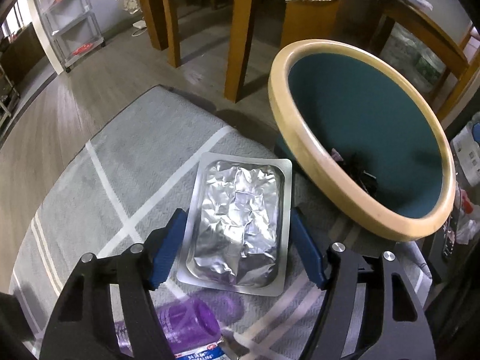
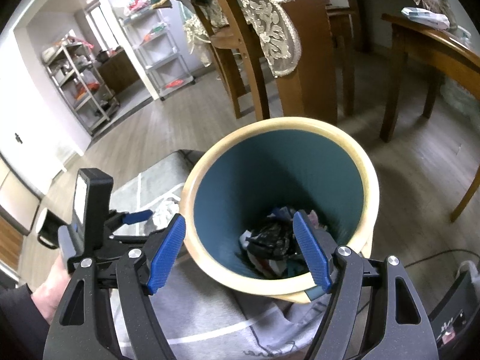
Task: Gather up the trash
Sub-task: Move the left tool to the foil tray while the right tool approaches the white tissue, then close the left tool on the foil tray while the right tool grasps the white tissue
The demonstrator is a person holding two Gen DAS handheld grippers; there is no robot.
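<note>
The foil tray [image 1: 237, 228] is seen lying flat on the grey rug [image 1: 120, 180], just beside the trash bin [image 1: 303, 150], and it sits between the blue pads of the left tongs [image 1: 237, 234]. These tongs are fairly wide; the left pad seems to meet the tray rim, while a small gap remains on the right, so no firm grip is judged yet. The right tongs [image 2: 240, 249] are held wide and empty above the bin mouth, where dark trash [image 2: 270, 240] is already collected.

The main risk is judged to be a slip: the tray is thin and low, so it may be bent or pushed along the rug when it is squeezed from the sides. The foil could also be crushed. A purple bottle [image 1: 192, 327] lies near, under the left tongs, and could be knocked.

The bin rim stands tall and close to the right, so the tray must be lifted over it. Open rug is left on the other side.
</note>
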